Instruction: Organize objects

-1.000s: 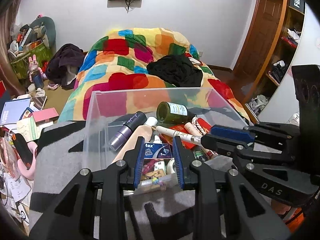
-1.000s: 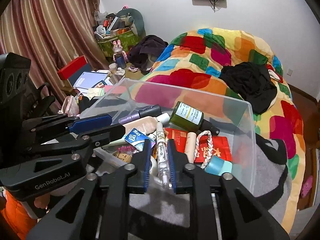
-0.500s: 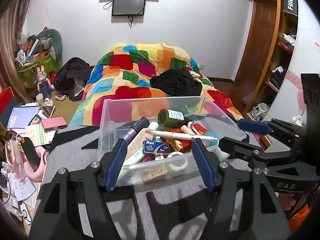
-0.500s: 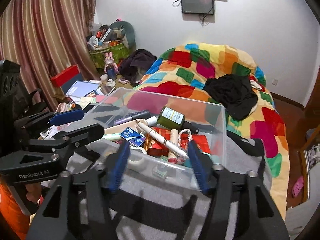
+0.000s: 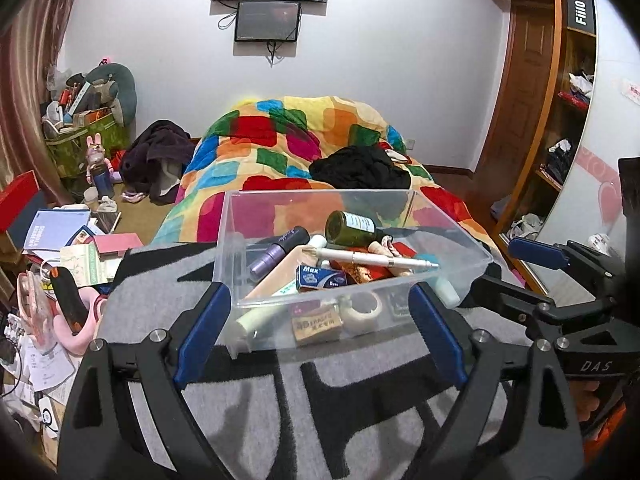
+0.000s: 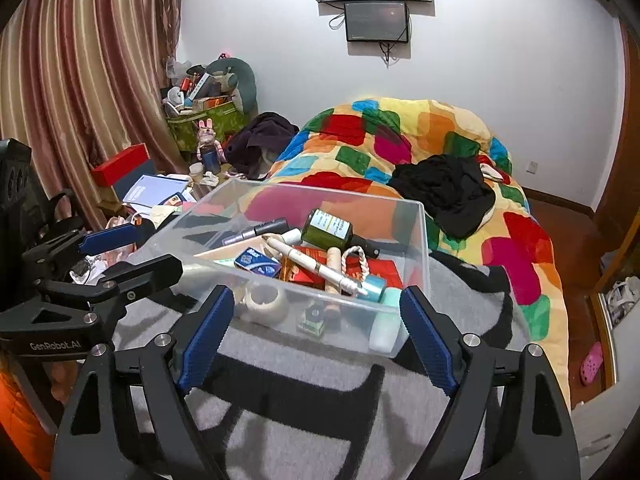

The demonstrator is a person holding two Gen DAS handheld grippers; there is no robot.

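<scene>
Two grippers low at 6 o'clock, both empty, jaws opening wide: left gripper [image 5: 320, 332], right gripper [image 6: 316, 332]. Nothing between the pads, neither touching the clear plastic bin [image 5: 460, 240]. Bin resting on grey and black blanket [image 5: 280, 400], just beyond the fingertips at 12 o'clock. Heaped inside: white pen [image 5: 376, 258] lying across the top, green bottle [image 5: 352, 227] on its side toward the far wall, purple tube [image 5: 276, 252] at 10 o'clock, blue Max box [image 5: 320, 278] near the middle, tape roll [image 5: 364, 312] against the near wall. Patchwork quilt [image 5: 288, 148] behind the bin.
</scene>
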